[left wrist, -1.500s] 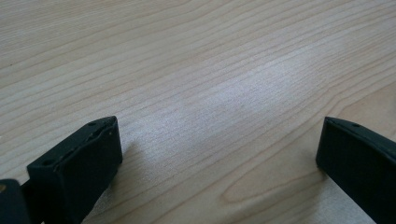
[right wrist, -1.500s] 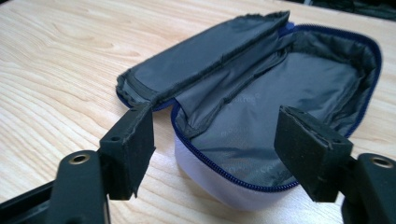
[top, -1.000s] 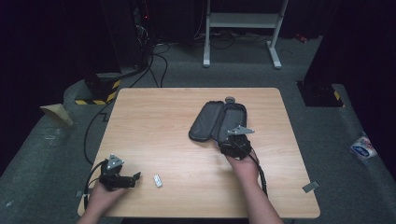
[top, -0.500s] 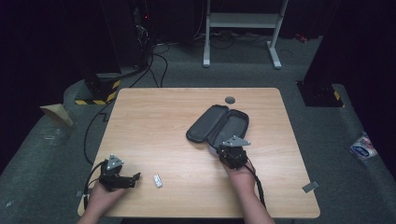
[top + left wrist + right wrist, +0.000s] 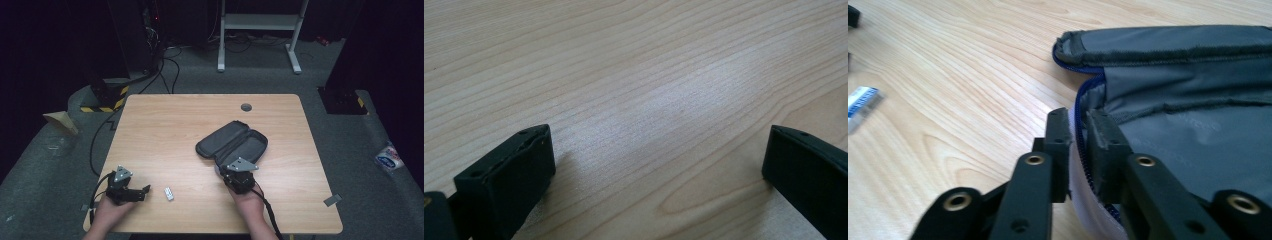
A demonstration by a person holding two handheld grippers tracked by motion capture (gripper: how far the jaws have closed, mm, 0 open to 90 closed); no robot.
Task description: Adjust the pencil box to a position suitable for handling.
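**Open case held at its rim on a pale wood counter**

A light, wood-grain rectangular counter point(image 5: 165, 130) stands on grey carpeted floor point(image 5: 365, 150) in a dark room. A small round grey grommet point(image 5: 246, 107) sits near the counter's far edge. Beyond it stands a white metal frame point(image 5: 257, 22) on two feet, with black cables point(image 5: 165, 60) trailing across the floor. A yellow-and-black striped strip point(image 5: 107, 106) lies off the counter's far left corner, and a blue-and-white packet point(image 5: 388, 159) lies on the floor to the right.

The black fabric zip case point(image 5: 232, 142), lying open with its grey lining up, sits right of the counter's centre. The right gripper point(image 5: 1077, 130) pinches the case's near rim, its jaws pressed together on the blue-zippered edge.

The left gripper point(image 5: 659, 155) rests low at the near left corner of the counter, jaws spread wide over bare wood with nothing between them. A small white rectangular object point(image 5: 169, 193) lies on the counter between the two grippers, just beside the left one.
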